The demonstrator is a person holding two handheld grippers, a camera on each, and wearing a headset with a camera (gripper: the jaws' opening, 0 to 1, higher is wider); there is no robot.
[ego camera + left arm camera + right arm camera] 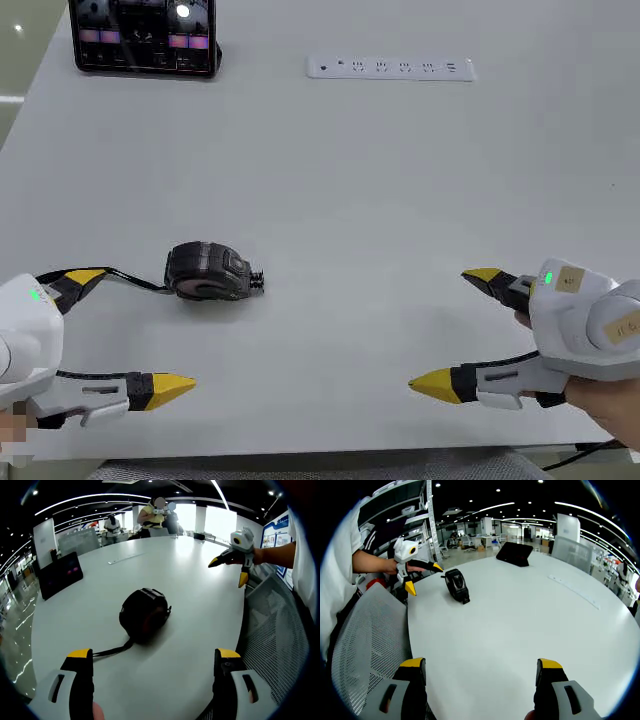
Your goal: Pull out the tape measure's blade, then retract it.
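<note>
Left gripper [145, 328] and right gripper [438, 328] gape wide, empty, at the lower corners; the tape measure [207, 271] lies left of centre on the table [380, 180], blade in, handy for my left to steady.

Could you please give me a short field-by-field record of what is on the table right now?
tape measure: black, lying on the white table, blade not pulled out
left gripper: open, holding nothing, close beside the tape measure
right gripper: open, holding nothing, well apart from it
far edge: power strip, tablet
</note>
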